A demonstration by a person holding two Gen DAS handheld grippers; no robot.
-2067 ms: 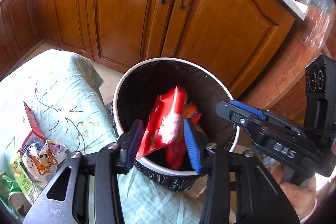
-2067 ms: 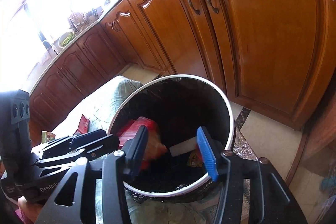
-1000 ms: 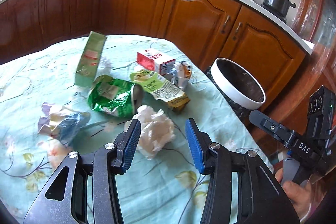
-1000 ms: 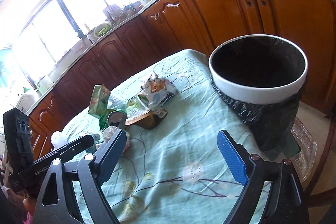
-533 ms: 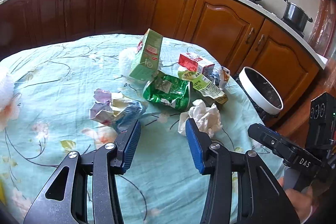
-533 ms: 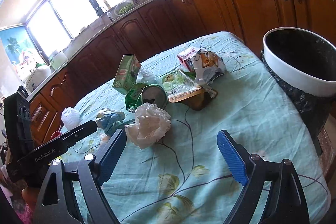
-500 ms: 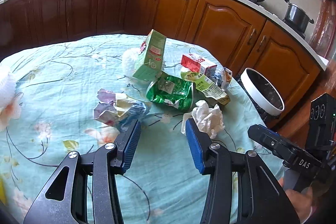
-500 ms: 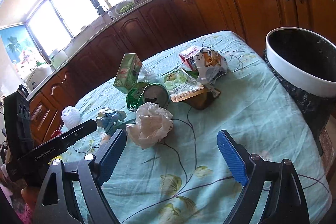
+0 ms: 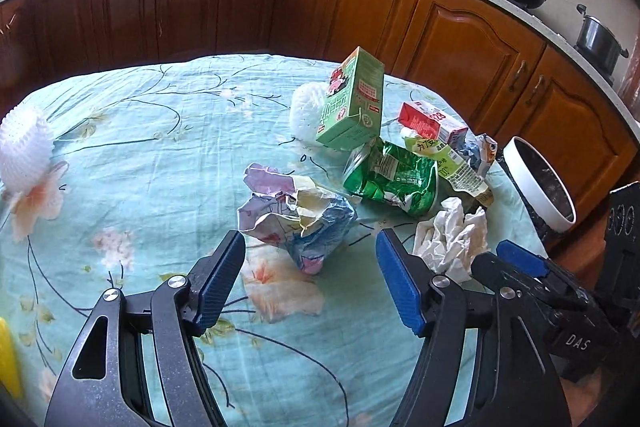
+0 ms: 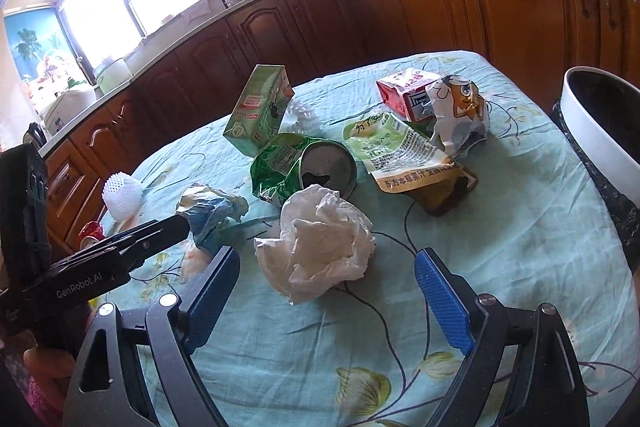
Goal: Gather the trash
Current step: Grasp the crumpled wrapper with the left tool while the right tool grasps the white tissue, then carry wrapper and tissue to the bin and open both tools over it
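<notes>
Opening left tool nearer crumpled wrapper | right tool spread, nearer tissue

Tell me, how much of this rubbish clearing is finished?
Little shows as done: the bin's inside is hidden. In hand: nothing; the left gripper, jaws opening, faces the crumpled wrapper, and the open right gripper faces the white tissue. Left: those, the green carton, green bag and red box.

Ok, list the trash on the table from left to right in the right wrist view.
White foam net → blue crumpled wrapper → white crumpled tissue → cartoon-cat bag → bin.
</notes>
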